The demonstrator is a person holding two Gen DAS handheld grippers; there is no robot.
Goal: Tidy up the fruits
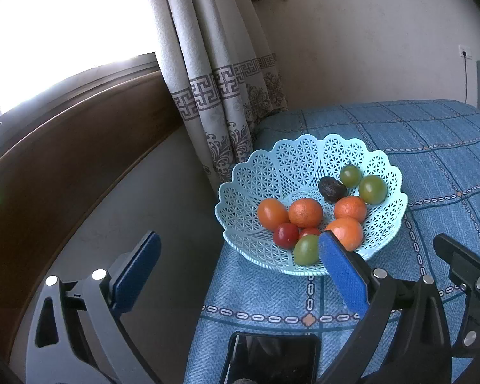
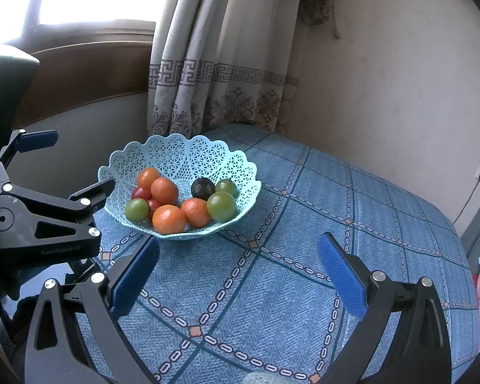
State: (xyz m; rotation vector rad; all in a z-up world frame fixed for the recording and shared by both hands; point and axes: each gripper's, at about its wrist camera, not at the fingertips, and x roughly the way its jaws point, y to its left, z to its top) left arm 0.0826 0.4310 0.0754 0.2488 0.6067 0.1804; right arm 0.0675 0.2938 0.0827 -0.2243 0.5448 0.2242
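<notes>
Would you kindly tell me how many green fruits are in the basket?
3: one green fruit at the basket's front left, two at its right side. Others may be hidden.

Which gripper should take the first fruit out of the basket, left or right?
Left, probably. The left gripper is open with one finger already over the near rim of the basket, beside a green fruit. The right gripper is also open, but farther back over the blue tablecloth.

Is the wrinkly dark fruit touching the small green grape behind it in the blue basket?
Cannot tell. In both wrist views the wrinkly dark fruit and small green grape overlap in the light blue lattice basket, with no visible gap or plain contact.
</notes>
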